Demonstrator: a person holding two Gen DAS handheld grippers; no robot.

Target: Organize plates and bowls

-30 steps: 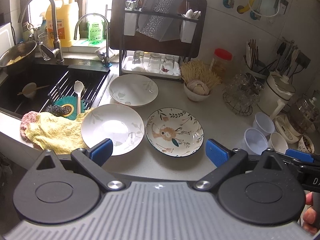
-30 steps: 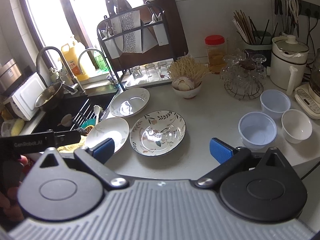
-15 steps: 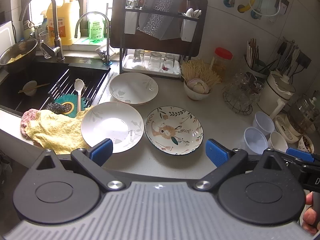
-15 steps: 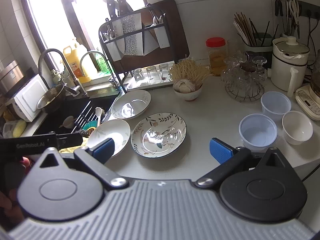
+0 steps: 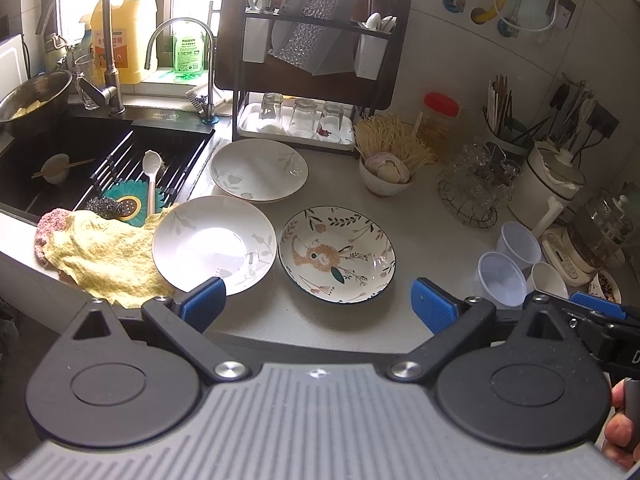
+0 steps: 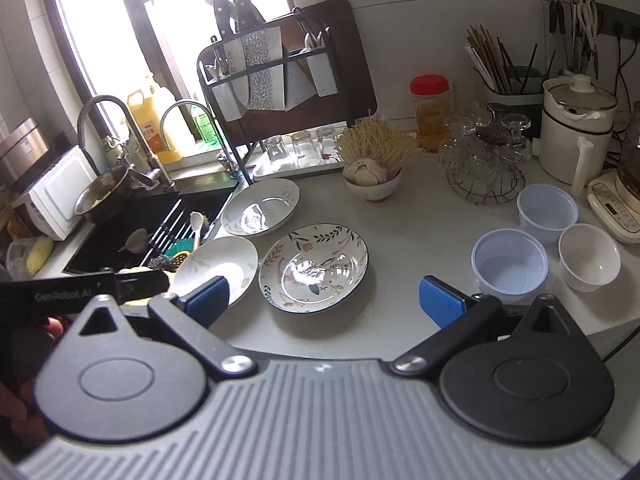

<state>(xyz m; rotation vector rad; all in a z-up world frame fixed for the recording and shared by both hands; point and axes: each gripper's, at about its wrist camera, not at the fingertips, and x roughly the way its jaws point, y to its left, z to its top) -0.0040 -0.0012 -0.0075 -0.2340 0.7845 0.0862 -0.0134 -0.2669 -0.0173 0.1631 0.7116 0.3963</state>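
Three plates lie on the grey counter: a white one with grey leaves [image 5: 214,244] at the front left, a second white one [image 5: 259,170] behind it, and a plate painted with an animal and leaves [image 5: 337,255] to the right. They also show in the right wrist view: front white [image 6: 218,266], back white [image 6: 260,207], painted [image 6: 313,267]. Two clear plastic bowls [image 6: 509,264] [image 6: 547,210] and a small white bowl [image 6: 589,257] stand at the right. My left gripper [image 5: 318,306] and right gripper [image 6: 324,300] are open and empty, held above the counter's front edge.
A black sink [image 5: 80,156] with a rack, spoon and sponge is at the left, with a yellow cloth [image 5: 100,252] over its edge. A dish rack with glasses [image 5: 304,120], a bowl of garlic [image 5: 386,176], a wire glass holder [image 5: 476,188] and a kettle [image 6: 576,128] line the back.
Both views have risen and tilted slightly; the plates sit a little lower and nearer in frame. Nothing on the counter has moved. Both grippers stay open.
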